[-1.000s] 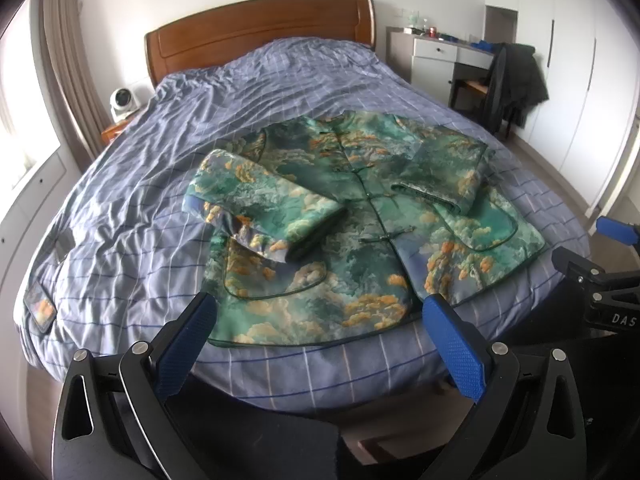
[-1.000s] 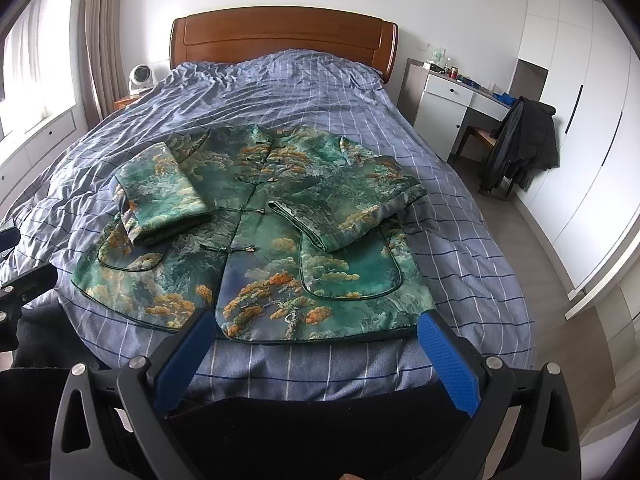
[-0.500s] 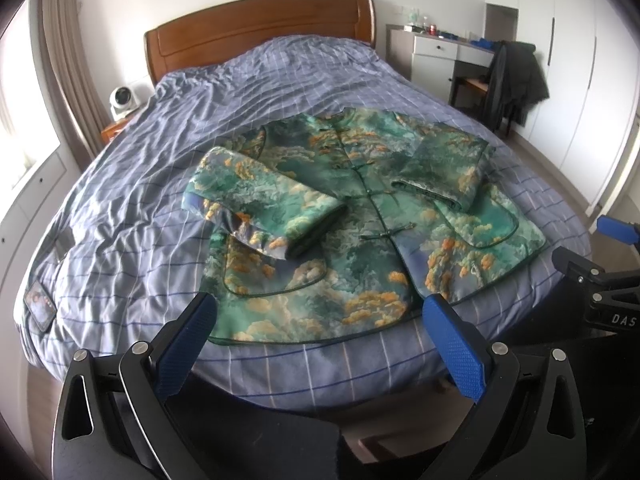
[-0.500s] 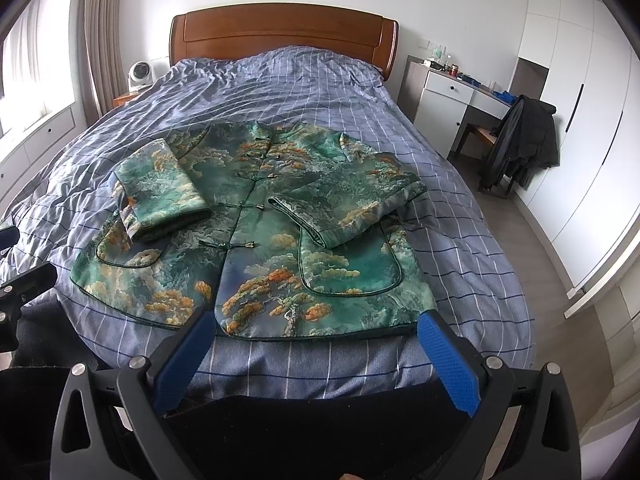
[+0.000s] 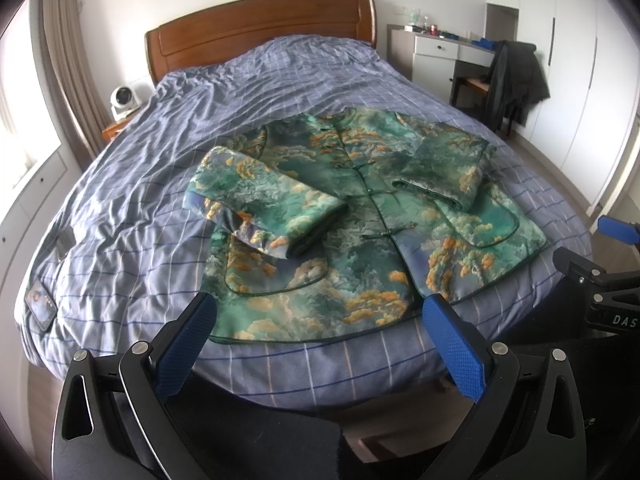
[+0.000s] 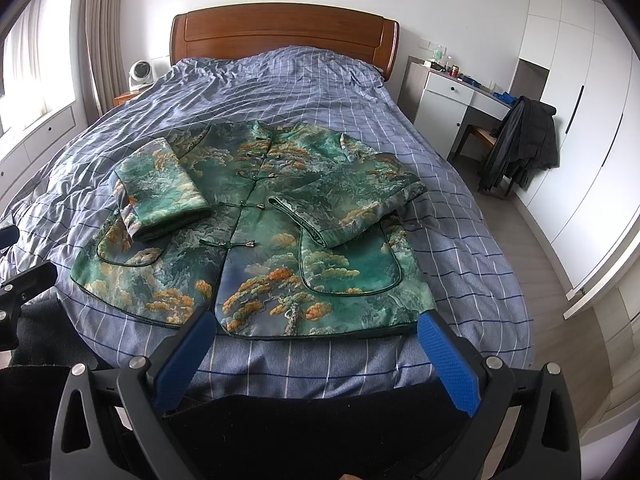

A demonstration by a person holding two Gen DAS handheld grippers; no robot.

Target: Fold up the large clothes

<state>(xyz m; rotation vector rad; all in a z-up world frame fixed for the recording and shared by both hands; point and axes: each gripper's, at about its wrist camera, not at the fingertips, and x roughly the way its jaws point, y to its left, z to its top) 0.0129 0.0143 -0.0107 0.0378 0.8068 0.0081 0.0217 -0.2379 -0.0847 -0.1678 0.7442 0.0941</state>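
Note:
A green brocade jacket point(image 5: 360, 240) with orange cloud and tree print lies front-up on the blue checked bed point(image 5: 140, 200), its hem toward me. Both sleeves are folded in over the front: the left sleeve point(image 5: 264, 204) and the right sleeve point(image 5: 444, 172). It also shows in the right wrist view point(image 6: 256, 240). My left gripper point(image 5: 320, 320) is open and empty, just short of the hem's left half. My right gripper point(image 6: 316, 332) is open and empty, just short of the hem's right half.
A wooden headboard point(image 5: 260, 32) stands at the far end. A white desk point(image 6: 460, 96) and a chair with a dark coat point(image 6: 520, 140) stand right of the bed. A small fan point(image 5: 122, 100) sits on the left nightstand. A phone point(image 5: 40, 308) lies at the bed's left edge.
Both grippers have drifted slightly forward toward the jacket's hem. The jacket has not moved, and both grippers stay open.

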